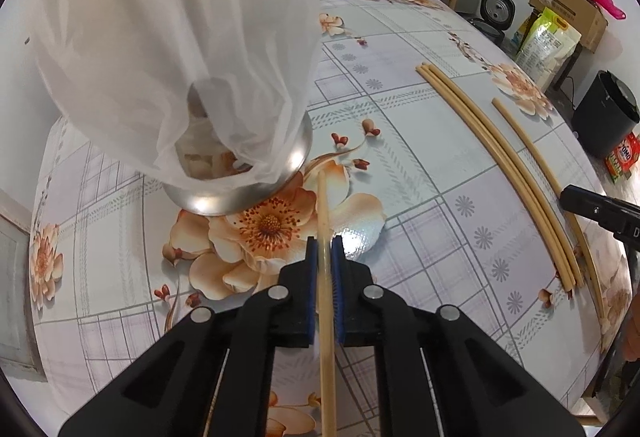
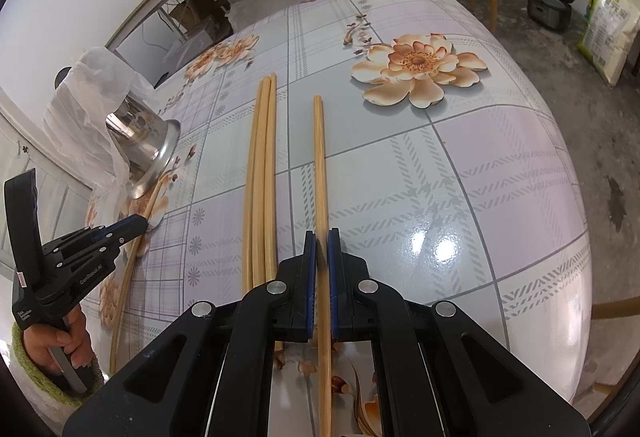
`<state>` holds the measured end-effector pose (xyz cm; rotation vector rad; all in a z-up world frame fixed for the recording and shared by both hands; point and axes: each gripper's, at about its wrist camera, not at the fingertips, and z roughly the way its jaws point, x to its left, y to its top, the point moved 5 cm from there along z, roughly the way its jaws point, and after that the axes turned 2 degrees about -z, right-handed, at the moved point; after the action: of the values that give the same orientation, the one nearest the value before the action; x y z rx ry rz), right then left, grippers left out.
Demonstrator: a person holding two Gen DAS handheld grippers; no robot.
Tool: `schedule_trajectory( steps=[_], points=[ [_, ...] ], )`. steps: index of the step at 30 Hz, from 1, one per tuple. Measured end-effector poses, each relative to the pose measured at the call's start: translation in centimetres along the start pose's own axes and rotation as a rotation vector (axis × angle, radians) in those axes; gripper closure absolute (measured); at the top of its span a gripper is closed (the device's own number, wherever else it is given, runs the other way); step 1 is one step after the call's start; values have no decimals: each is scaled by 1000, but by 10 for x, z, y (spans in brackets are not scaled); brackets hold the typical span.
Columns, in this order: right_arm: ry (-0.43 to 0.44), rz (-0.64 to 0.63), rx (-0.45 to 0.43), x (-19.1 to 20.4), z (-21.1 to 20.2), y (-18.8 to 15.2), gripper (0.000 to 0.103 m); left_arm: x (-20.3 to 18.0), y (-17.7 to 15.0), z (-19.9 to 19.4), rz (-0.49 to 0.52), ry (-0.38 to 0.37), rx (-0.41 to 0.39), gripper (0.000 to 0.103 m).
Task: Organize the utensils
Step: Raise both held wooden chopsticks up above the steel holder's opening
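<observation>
**Both grippers closed on single chopsticks over floral tablecloth**

Left gripper (image 1: 325,249): blue pads narrowed onto one bamboo chopstick (image 1: 323,205), shaft running straight between them toward 12 o'clock. Far tip ending just beside the base of a steel utensil holder (image 1: 236,193), at about 11 o'clock from the fingertips; contact between tip and base not clear. Holder draped in a translucent white plastic bag (image 1: 168,37) covering most of its upper body. In the right wrist view, same gripper (image 2: 140,225) at 9 o'clock, gripped by a bare hand (image 2: 60,345), its chopstick (image 2: 136,249) slanting along the table edge toward the tilted-looking holder (image 2: 148,149).

Right gripper (image 2: 322,241): pads likewise pinched on a lone chopstick (image 2: 319,157), shaft extending toward 12 o'clock, lying on or just above the tablecloth (image 2: 500,165); cannot tell which. Just left of it, at 11 o'clock, three loose chopsticks (image 2: 262,165) lying side by side, touching, parallel to the held one. In the left wrist view, these three (image 1: 500,165) at 2 o'clock, with the right-held chopstick (image 1: 536,157) beside them and the right gripper's black tip (image 1: 592,209) at 3 o'clock.
</observation>
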<state>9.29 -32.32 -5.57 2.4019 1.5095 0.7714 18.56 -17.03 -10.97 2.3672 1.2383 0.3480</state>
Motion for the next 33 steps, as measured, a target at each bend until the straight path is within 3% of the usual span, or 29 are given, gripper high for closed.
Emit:
schedule_trajectory(
  steps=[9, 17, 26, 33],
  points=[
    [4, -20, 56, 0, -2, -3, 99, 4, -4, -3, -29, -32, 3, 97],
    [-5, -83, 60, 11, 0, 18, 87, 5, -5, -3, -25, -36, -7, 97],
    [-101, -193, 63, 24, 25, 47, 85, 3, -4, -3, -14, -18, -4, 97],
    [-166, -260, 77, 29, 37, 47, 85, 0, -3, -2, -1, 1, -2, 97]
  ],
)
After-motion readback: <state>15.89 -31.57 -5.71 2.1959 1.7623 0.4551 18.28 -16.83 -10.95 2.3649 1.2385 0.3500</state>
